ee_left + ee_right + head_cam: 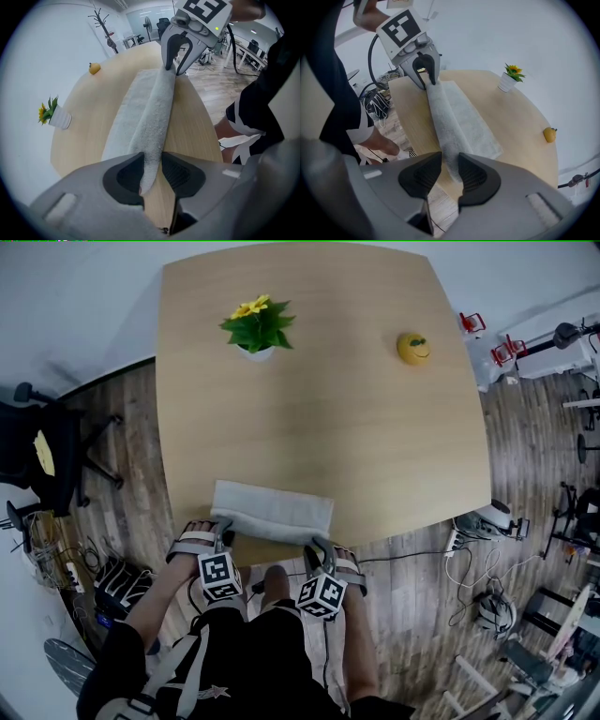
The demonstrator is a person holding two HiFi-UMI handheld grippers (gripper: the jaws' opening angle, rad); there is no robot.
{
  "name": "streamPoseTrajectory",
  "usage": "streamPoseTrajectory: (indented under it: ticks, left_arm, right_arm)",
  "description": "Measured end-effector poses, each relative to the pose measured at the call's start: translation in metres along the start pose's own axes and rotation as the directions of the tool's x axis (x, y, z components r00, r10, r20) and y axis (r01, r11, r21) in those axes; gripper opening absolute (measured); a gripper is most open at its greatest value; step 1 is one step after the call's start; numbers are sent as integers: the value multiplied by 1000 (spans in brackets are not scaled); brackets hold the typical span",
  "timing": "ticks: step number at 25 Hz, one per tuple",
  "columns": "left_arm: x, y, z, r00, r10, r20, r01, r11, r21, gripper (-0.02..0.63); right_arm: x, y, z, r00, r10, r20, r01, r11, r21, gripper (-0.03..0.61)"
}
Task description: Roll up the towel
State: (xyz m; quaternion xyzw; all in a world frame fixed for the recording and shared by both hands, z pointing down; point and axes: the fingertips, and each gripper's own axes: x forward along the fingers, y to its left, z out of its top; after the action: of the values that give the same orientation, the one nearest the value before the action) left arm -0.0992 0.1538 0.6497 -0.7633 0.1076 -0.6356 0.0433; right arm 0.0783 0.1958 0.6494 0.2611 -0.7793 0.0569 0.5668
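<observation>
Wooden table (328, 409) is holding a grey towel (272, 508) at the lower middle — left gripper (223, 532) and right gripper (317, 549) are each pinching its rolled-up edge.

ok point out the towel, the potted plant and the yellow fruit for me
towel (272, 508), head view, middle of the grey cloth
potted plant (258, 326), head view, its green leaves
yellow fruit (413, 349), head view, centre of its round body
</observation>
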Motion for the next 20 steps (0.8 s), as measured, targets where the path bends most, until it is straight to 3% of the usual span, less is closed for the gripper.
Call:
streamPoseTrajectory:
  ticks: [20]
  left_arm:
    - [5, 2, 0, 997, 77, -8, -77, 996, 48, 83]
  right_arm:
    - [3, -5, 0, 999, -40, 29, 40, 999, -11, 84]
